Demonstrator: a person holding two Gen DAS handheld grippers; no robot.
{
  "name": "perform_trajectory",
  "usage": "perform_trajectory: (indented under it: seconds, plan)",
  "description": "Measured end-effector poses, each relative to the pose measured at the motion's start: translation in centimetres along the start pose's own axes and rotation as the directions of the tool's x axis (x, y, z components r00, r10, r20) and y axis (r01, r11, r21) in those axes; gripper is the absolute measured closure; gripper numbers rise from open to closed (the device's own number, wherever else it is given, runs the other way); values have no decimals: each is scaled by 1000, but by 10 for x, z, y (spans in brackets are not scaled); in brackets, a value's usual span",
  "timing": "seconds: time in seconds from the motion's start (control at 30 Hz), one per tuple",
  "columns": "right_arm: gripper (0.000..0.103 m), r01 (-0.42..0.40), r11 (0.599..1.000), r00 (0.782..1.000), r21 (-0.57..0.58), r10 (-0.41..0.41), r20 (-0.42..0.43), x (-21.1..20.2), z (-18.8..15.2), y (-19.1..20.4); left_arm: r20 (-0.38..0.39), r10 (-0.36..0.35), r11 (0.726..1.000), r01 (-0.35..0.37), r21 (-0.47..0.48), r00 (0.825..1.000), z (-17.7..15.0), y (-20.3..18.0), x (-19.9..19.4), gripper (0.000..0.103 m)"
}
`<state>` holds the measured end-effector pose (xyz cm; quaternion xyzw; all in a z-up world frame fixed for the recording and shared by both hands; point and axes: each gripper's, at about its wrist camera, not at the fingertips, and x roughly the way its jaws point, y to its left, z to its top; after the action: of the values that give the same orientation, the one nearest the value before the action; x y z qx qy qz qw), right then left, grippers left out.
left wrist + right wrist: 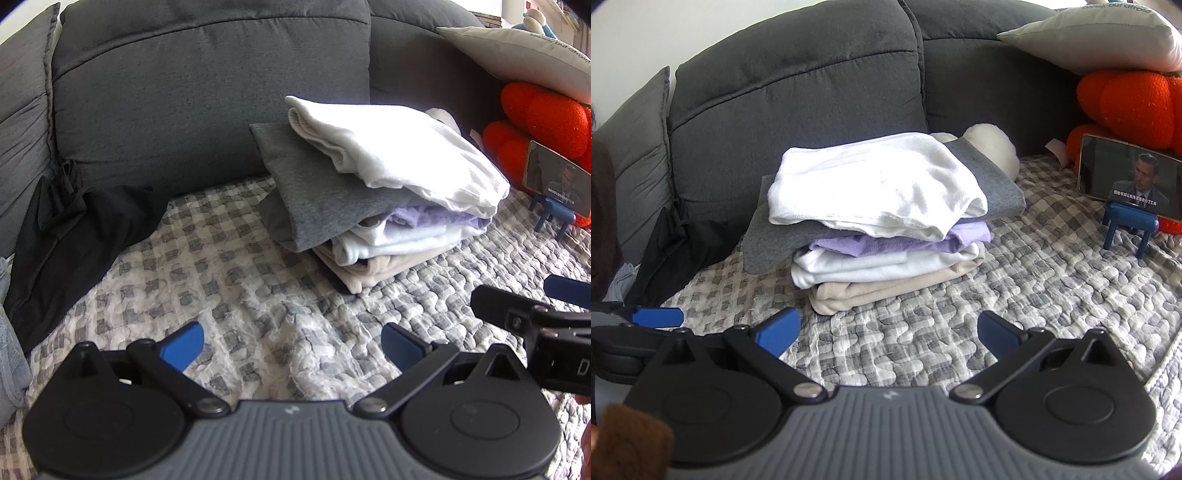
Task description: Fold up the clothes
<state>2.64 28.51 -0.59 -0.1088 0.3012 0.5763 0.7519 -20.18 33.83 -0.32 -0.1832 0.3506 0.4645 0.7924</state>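
Note:
A stack of folded clothes point(373, 206) sits on the checkered quilt point(221, 280) against the sofa back: white on top, then grey, lilac, white and beige. It also shows in the right wrist view point(886, 214). A crumpled black garment point(62, 236) lies at the left by the sofa cushion; it shows in the right wrist view too point(672, 251). My left gripper point(291, 343) is open and empty above the quilt, short of the stack. My right gripper point(888, 332) is open and empty, just in front of the stack.
A phone on a small blue stand point(1128, 184) plays video at the right. Orange plush cushions point(1126, 96) and a grey pillow point(1097, 40) sit behind it. A grey-blue cloth point(9, 350) lies at the far left. The right gripper's body point(535, 321) shows at the right of the left wrist view.

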Motion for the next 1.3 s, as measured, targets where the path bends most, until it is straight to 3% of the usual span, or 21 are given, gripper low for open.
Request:
perform_trajectory:
  seconds: [1.3]
  plan:
    - [0, 44, 999, 999, -9, -44, -13, 3, 1, -2, 41, 85, 995, -87, 54, 996, -3, -12, -4, 1]
